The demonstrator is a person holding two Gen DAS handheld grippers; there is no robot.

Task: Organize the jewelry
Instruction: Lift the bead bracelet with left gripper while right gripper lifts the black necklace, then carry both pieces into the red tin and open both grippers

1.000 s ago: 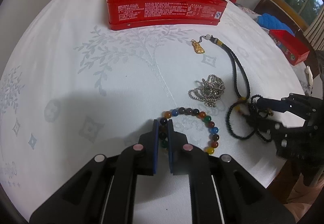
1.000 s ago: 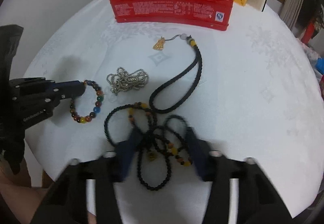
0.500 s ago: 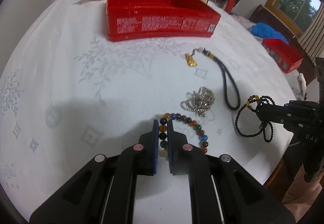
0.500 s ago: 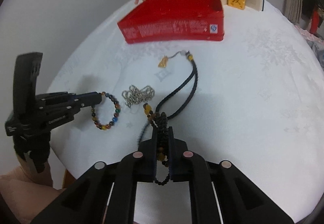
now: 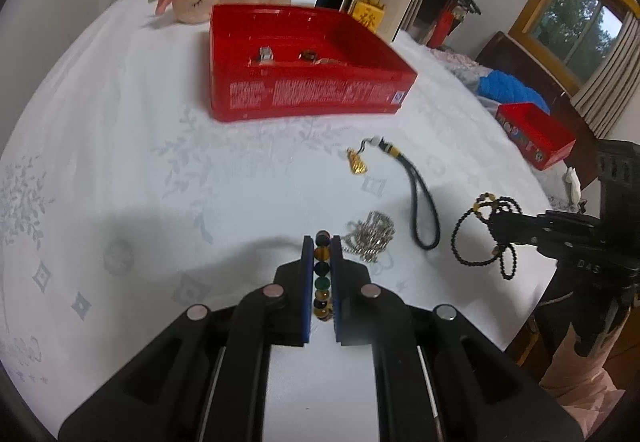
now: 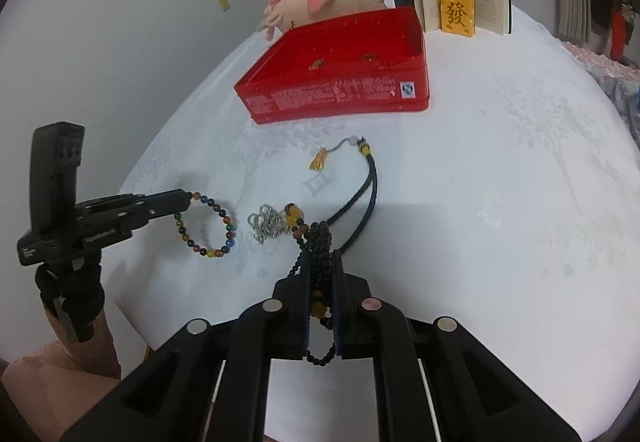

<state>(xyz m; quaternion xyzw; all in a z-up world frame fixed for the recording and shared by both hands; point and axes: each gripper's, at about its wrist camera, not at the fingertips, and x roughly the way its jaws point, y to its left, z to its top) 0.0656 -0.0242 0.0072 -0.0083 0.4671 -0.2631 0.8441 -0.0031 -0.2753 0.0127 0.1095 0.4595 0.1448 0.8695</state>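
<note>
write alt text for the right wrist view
The right gripper is shut on a black bead necklace above a white tablecloth. At left, the left gripper holds a coloured bead bracelet; a red tin sits beyond.

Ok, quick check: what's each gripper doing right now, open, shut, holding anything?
Left gripper: shut on the multicoloured bead bracelet.
Right gripper: shut on the black bead necklace.
</note>
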